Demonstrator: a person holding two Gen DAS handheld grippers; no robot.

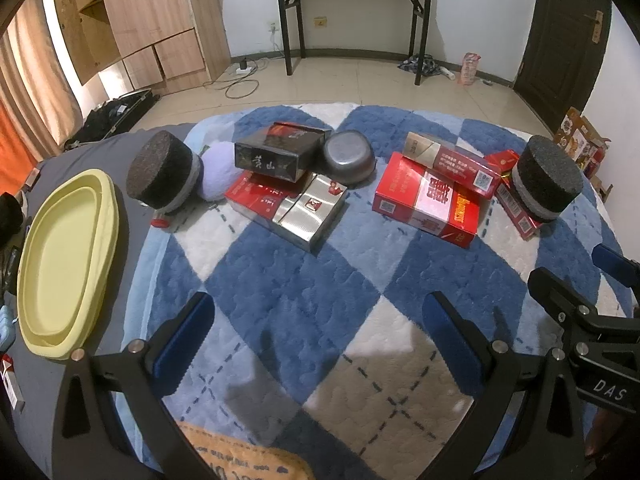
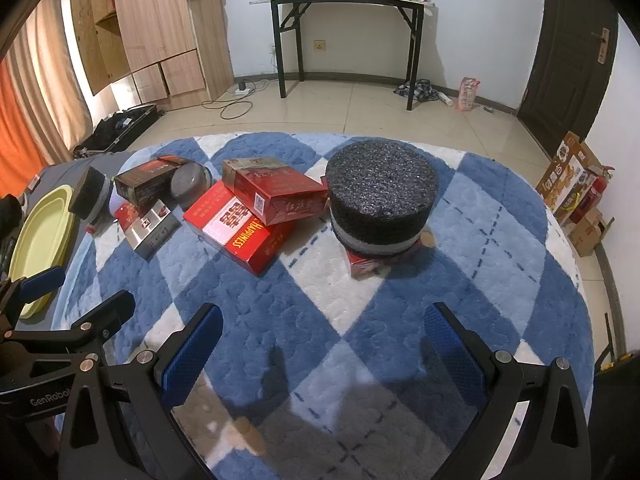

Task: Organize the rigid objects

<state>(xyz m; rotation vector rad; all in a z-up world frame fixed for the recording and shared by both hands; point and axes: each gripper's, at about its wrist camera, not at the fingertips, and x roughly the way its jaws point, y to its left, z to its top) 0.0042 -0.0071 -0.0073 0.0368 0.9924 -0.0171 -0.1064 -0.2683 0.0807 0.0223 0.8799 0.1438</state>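
My left gripper [image 1: 320, 340] hangs open over the blue-and-white blanket [image 1: 304, 280], nothing between its fingers. Ahead lie a black box [image 1: 276, 156] stacked on a red-and-silver box [image 1: 288, 208], an overturned metal bowl [image 1: 350, 158] and two stacked red cartons [image 1: 428, 200]. A black foam cylinder [image 1: 164, 172] stands at the left by a purple ball [image 1: 218, 172] and a yellow tray [image 1: 64, 264]. My right gripper [image 2: 324, 344] is open too, empty. A second foam cylinder [image 2: 380, 200] sits on a small red box [image 2: 368, 266] ahead of it.
The blanket covers a bed whose far edge drops to a tiled floor. Beyond are a black folding table [image 2: 344, 4], a wooden wardrobe [image 2: 152, 28], a dark door [image 2: 576, 48], cardboard boxes [image 2: 568, 184] at the right and an open suitcase [image 2: 120, 132].
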